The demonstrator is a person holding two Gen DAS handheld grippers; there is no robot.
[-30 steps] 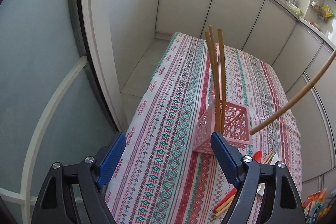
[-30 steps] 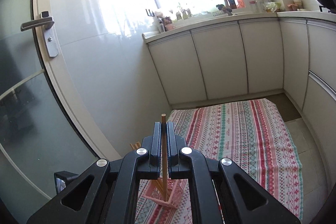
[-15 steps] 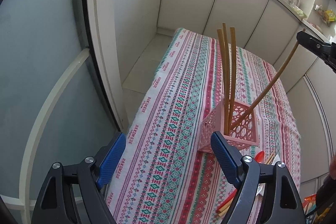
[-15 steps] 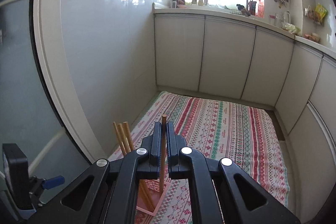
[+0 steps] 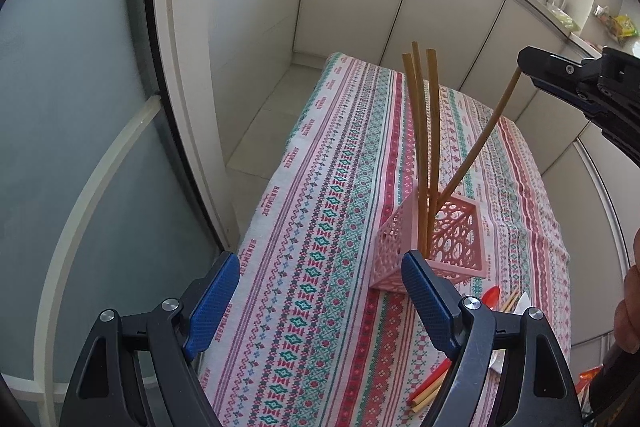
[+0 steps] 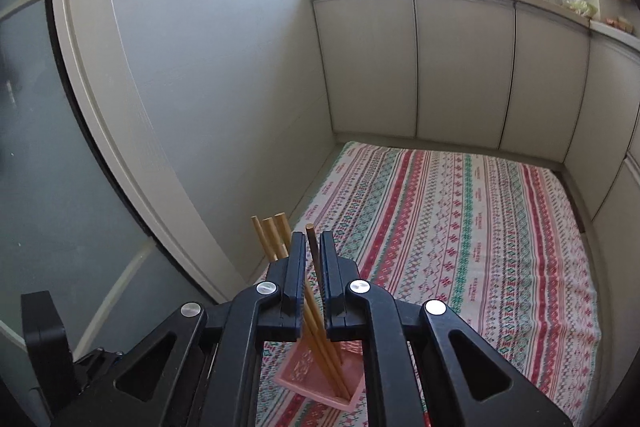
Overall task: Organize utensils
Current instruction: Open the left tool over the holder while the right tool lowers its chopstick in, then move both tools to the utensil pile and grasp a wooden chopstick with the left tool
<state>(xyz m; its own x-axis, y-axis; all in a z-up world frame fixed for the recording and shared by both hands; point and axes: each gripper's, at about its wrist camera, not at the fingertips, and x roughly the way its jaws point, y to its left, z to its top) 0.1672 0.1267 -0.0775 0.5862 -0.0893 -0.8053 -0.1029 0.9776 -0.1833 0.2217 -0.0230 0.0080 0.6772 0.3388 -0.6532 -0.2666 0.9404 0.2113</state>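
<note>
Nearest in the left wrist view, the left tool (image 5: pixel 320 291) hangs with its blue pads spread wide and nothing between them, apparently waiting its turn. Loose chopsticks and a red spoon (image 5: pixel 490 295) lie on the surface (image 5: pixel 320 227) at the near right, so sorting looks unfinished. Just beyond stands the pink basket (image 5: pixel 436 247), three chopsticks (image 5: pixel 420 131) upright in its near-left corner. A fourth chopstick (image 5: pixel 480 147) leans rightward from the basket, its top between the jaws of the right tool (image 6: pixel 314 251). The right wrist view shows a gap beside the stick, so the tool looks released, probably letting the chopstick settle.
</note>
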